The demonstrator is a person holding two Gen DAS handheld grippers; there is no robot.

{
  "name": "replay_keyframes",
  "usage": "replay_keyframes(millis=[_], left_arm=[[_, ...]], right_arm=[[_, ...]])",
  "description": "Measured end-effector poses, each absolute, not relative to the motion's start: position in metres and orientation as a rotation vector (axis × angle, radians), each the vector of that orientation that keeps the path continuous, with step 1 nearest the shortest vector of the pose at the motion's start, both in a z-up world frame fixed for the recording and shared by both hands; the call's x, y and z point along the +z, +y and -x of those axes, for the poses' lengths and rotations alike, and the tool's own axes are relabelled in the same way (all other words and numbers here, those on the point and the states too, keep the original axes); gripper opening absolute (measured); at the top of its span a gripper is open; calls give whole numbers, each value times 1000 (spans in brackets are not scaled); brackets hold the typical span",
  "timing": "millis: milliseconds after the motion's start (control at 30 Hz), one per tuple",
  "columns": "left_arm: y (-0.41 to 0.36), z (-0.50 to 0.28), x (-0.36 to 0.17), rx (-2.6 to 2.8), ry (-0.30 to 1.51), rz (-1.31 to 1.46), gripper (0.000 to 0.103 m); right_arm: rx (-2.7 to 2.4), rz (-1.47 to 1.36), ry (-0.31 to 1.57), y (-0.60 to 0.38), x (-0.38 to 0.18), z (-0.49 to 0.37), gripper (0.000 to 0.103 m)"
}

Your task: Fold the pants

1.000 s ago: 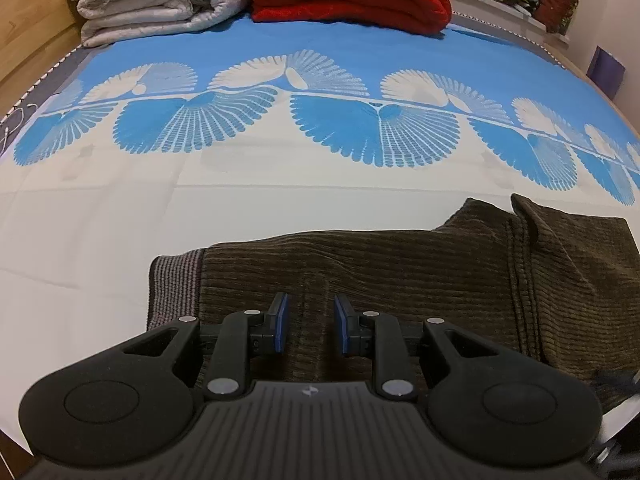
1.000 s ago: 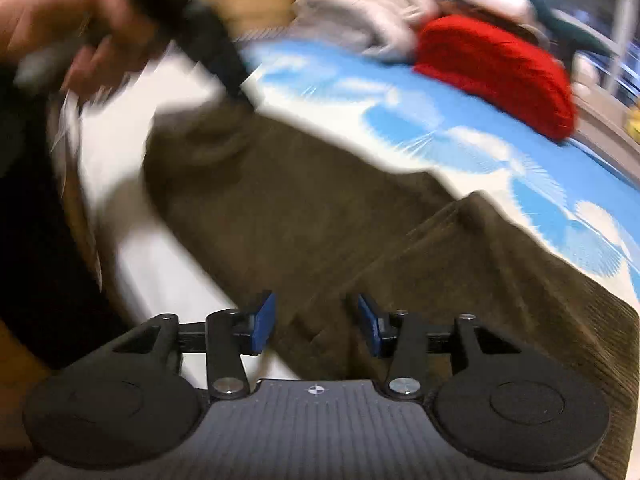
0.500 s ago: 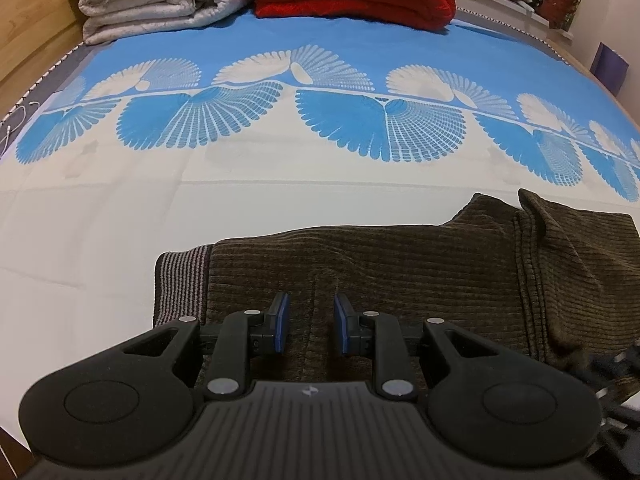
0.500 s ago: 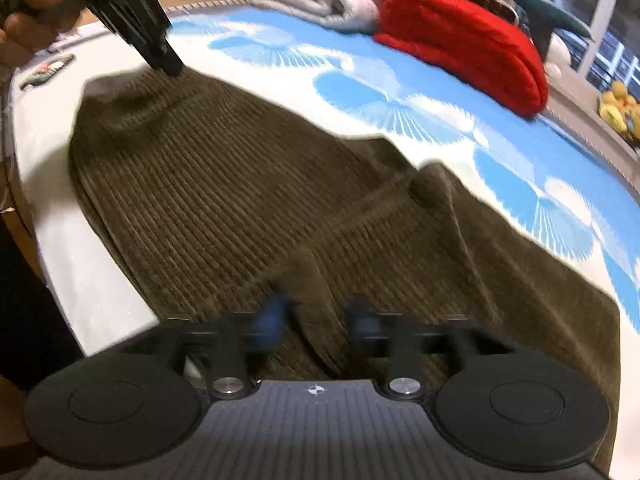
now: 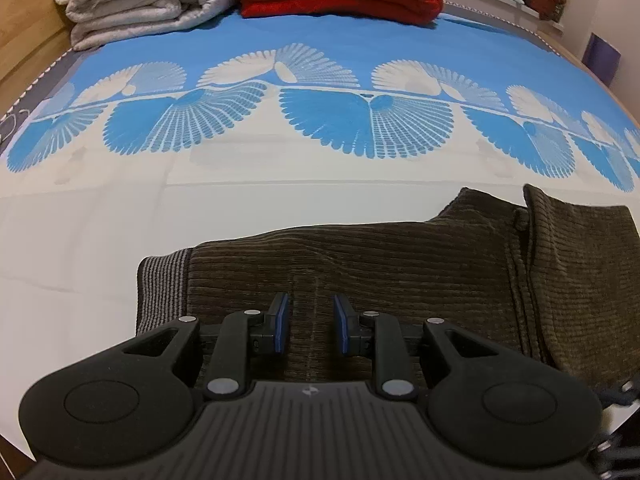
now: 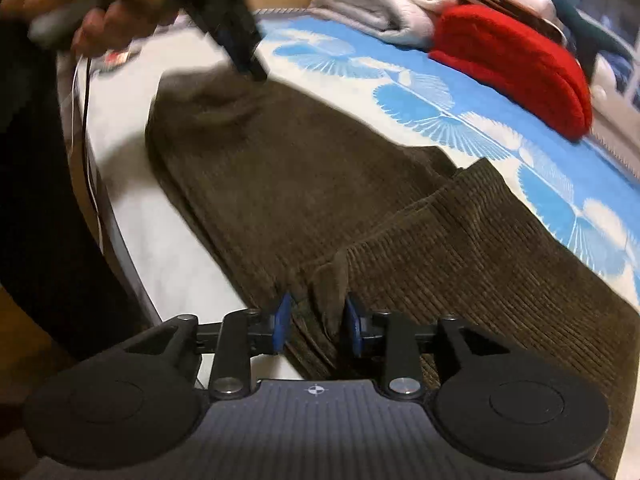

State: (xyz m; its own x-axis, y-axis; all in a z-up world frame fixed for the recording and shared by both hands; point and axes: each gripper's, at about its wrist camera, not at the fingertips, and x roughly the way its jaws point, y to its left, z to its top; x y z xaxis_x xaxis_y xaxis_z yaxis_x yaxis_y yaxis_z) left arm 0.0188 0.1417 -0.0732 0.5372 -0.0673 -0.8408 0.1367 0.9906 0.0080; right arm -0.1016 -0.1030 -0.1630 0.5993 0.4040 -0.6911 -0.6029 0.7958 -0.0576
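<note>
A: Where do the pants [image 6: 304,184] lie?

B: Along the near edge of the bed [image 5: 100,232], one leg apparently laid over the other, the striped waistband [image 5: 164,284] at the left end in the left wrist view.

A: So how much is done?

B: The lengthwise fold looks finished. The crosswise fold is, judging by the flat cloth, not yet made.

A: And the tongs?

B: The left tongs [image 5: 308,326] hover partly open over the cloth near the waistband, gripping nothing. The right tongs [image 6: 316,324] are opening, with a pinched ridge of corduroy standing between the pads (whether the pads touch it is unclear).

A: What remains?

B: Probably bringing one end over the other, then smoothing.
</note>
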Motion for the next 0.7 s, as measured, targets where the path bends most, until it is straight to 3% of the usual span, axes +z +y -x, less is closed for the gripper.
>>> replay_keyframes(millis=[167, 267, 367, 400, 567, 700], left_arm=[[140, -22, -74, -122, 1000, -73, 27], [133, -23, -74, -134, 1003, -77, 27], [122, -25, -74, -157, 1001, -92, 27], [119, -25, -73, -167, 997, -94, 27], [94, -21, -71, -279, 991, -61, 27], [61, -6, -70, -434, 977, -84, 27]], right_arm=[[510, 106, 662, -133, -144, 98, 31], [576, 162, 870, -131, -175, 94, 40], [607, 292, 800, -126, -172, 112, 39], [604, 233, 791, -134, -166, 112, 35], [366, 12, 681, -203, -137, 113, 35], [123, -88, 781, -259, -150, 115, 36]])
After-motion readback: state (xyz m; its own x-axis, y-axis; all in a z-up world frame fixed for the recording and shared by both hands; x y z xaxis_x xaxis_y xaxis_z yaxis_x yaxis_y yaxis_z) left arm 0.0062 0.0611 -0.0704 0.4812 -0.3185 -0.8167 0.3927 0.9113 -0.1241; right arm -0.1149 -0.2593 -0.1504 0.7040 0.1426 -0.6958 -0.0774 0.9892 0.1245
